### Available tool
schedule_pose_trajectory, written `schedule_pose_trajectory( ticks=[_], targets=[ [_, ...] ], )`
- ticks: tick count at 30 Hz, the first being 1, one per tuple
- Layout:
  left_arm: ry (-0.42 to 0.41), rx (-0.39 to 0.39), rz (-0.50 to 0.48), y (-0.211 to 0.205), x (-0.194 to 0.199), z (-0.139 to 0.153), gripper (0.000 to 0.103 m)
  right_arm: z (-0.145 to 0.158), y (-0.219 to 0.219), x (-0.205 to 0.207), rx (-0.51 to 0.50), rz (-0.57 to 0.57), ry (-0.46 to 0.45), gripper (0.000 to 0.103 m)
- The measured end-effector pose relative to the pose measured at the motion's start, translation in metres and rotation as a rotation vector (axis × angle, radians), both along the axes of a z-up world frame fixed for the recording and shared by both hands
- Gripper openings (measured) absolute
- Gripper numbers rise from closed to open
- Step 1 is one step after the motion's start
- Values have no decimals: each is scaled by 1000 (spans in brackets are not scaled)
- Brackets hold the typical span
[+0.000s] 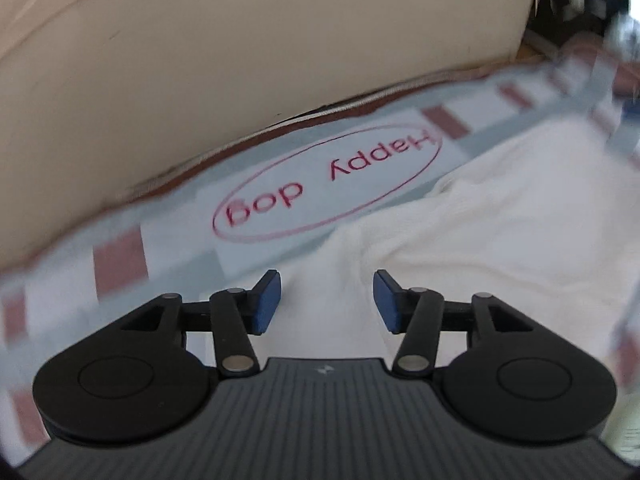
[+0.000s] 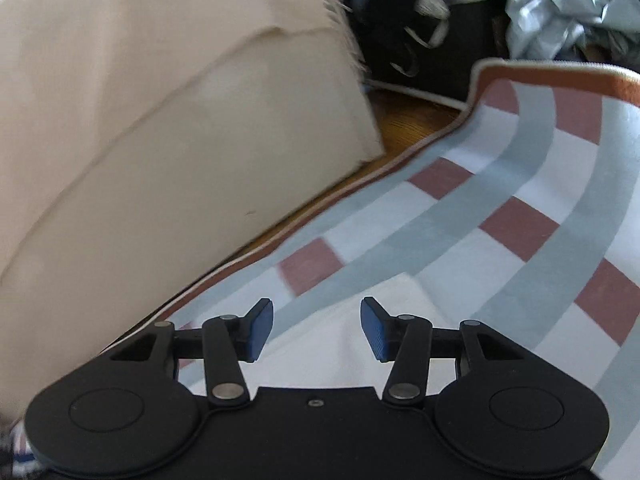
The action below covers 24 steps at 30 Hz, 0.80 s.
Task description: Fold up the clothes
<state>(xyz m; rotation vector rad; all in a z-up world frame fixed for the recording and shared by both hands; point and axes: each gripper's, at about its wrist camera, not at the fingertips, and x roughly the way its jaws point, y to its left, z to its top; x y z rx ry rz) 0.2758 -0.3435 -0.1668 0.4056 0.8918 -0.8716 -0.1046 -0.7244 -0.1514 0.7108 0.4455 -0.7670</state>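
white garment (image 1: 500, 216) on checked mat (image 2: 500, 184), under both parted, empty grippers (image 1: 326, 300) (image 2: 317, 328); "happy dog" print (image 1: 328, 184) only in left view, dark clothes pile (image 2: 460, 12) clear only in right.

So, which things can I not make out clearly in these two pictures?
- Left wrist view: the white garment is cut off by the gripper body and right edge; its type is unclear.
- Left wrist view: top-right corner is motion-blurred.
- Right wrist view: the dark clothes pile is blurred; items indistinguishable.
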Motion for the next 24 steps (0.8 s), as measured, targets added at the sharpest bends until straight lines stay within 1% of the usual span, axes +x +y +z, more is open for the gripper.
schedule_pose_trajectory(
  ticks=[1,3,6,8,10,12,13,15,16,17,18,19,20,21,22,23,24],
  targets=[
    [15,-28,22,16,-4,2,51,3,15,-5,-5,34,-15,54],
    [23,-47,62,48,-19,5,52,7,45,-10,-17,107,-19,54],
    [50,-80,119,101,-45,-2,52,13,95,-4,-64,226,48,54],
    [84,-112,156,134,-62,-12,52,18,134,6,-96,309,83,54],
    [111,-117,202,159,-74,-22,52,23,174,16,-122,378,106,54],
    [128,-45,234,164,-78,-25,52,28,215,25,-139,421,104,54],
    [126,-31,226,163,-79,-21,52,31,233,29,-141,431,109,53],
    [138,-122,217,170,-80,-10,53,35,268,38,-134,437,126,53],
    [166,-159,231,177,-79,-9,56,37,286,42,-131,440,134,53],
    [196,-196,248,183,-78,-10,56,39,303,46,-128,443,142,53],
    [191,-211,273,187,-78,-13,56,42,320,48,-111,442,154,53],
    [154,-205,309,192,-80,-15,56,45,337,48,-86,439,167,53],
    [110,-191,363,196,-80,-16,58,48,354,47,-86,449,196,53],
    [78,-186,424,197,-78,-17,62,52,373,44,-105,468,237,53],
    [74,-218,474,201,-76,-17,71,57,394,42,-156,506,282,53],
    [88,-260,472,204,-76,-14,78,64,417,39,-231,558,330,53],
    [103,-302,465,208,-76,-12,79,70,434,38,-290,601,356,54]
  ],
)
